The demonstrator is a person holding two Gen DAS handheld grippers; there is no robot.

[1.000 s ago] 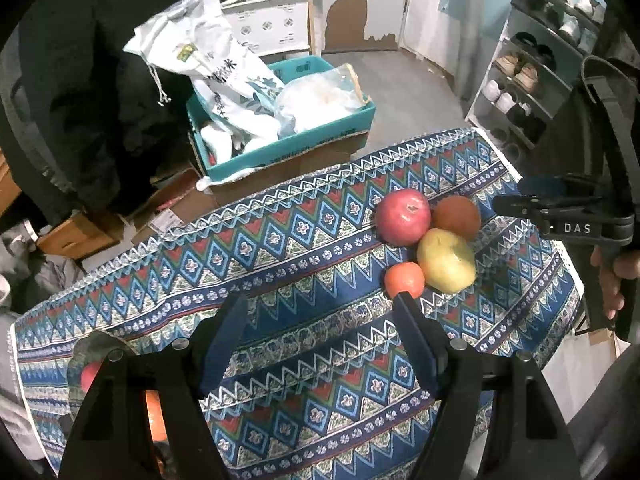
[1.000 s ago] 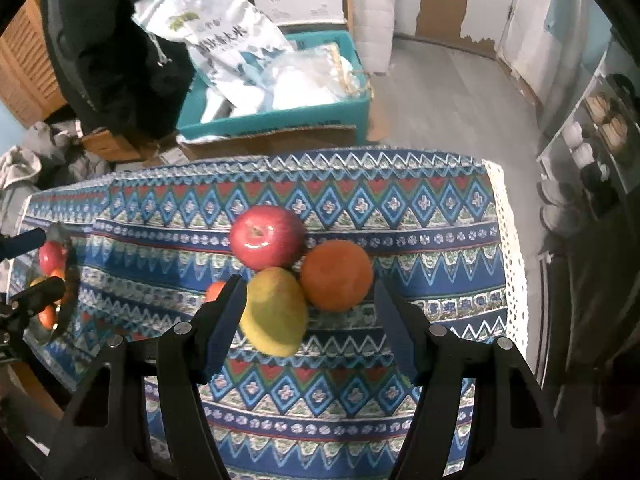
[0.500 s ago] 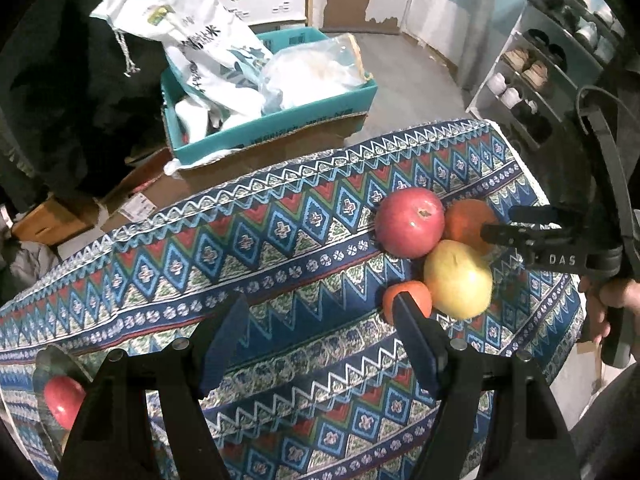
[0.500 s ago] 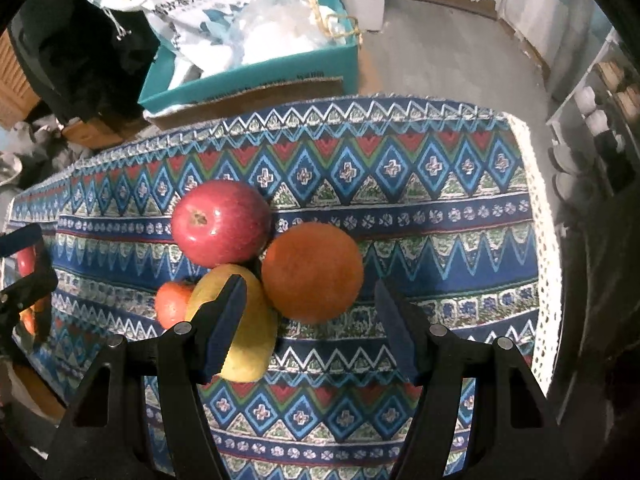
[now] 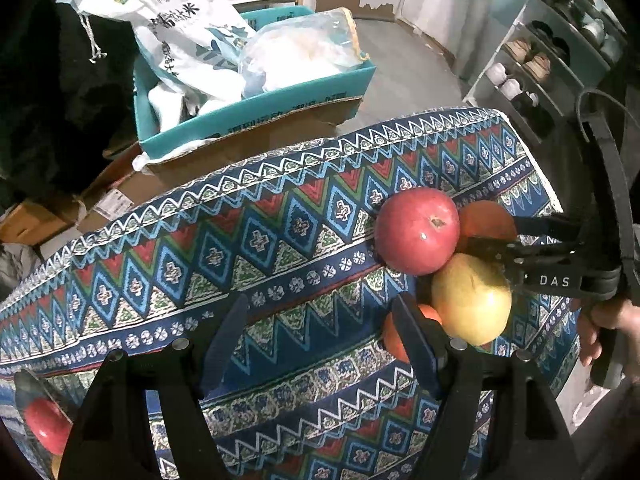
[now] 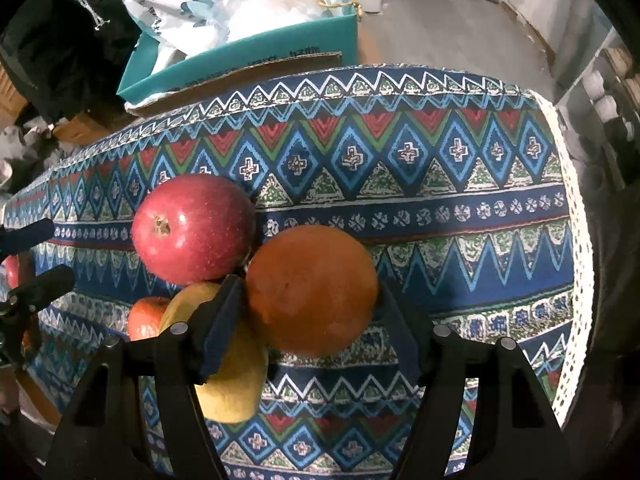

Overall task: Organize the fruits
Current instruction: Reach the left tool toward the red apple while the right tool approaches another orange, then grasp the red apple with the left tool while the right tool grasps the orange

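Note:
A red apple (image 5: 418,230) (image 6: 194,228), an orange (image 5: 486,220) (image 6: 312,292), a yellow fruit (image 5: 472,298) (image 6: 232,380) and a small orange fruit (image 5: 394,344) (image 6: 144,316) lie bunched together on the patterned tablecloth (image 5: 260,240). My right gripper (image 6: 310,286) (image 5: 492,232) points down over the orange. Its jaws are opening, and the orange sits between the fingers. My left gripper (image 5: 320,308) hangs open over bare cloth, its right finger beside the small orange fruit. A dish (image 5: 22,384) holding a red fruit (image 5: 44,424) shows at the lower left.
Beyond the table's far edge stands a teal box (image 5: 256,108) full of white bags. A shoe rack (image 5: 552,60) is at the right. The cloth's white lace edge (image 6: 576,280) marks the table's right side. A hand (image 5: 604,328) holds the right gripper's handle.
Both grippers have sunk closer to the table. The right one has come down around the orange, and the left one now has the small orange fruit beside its right finger.

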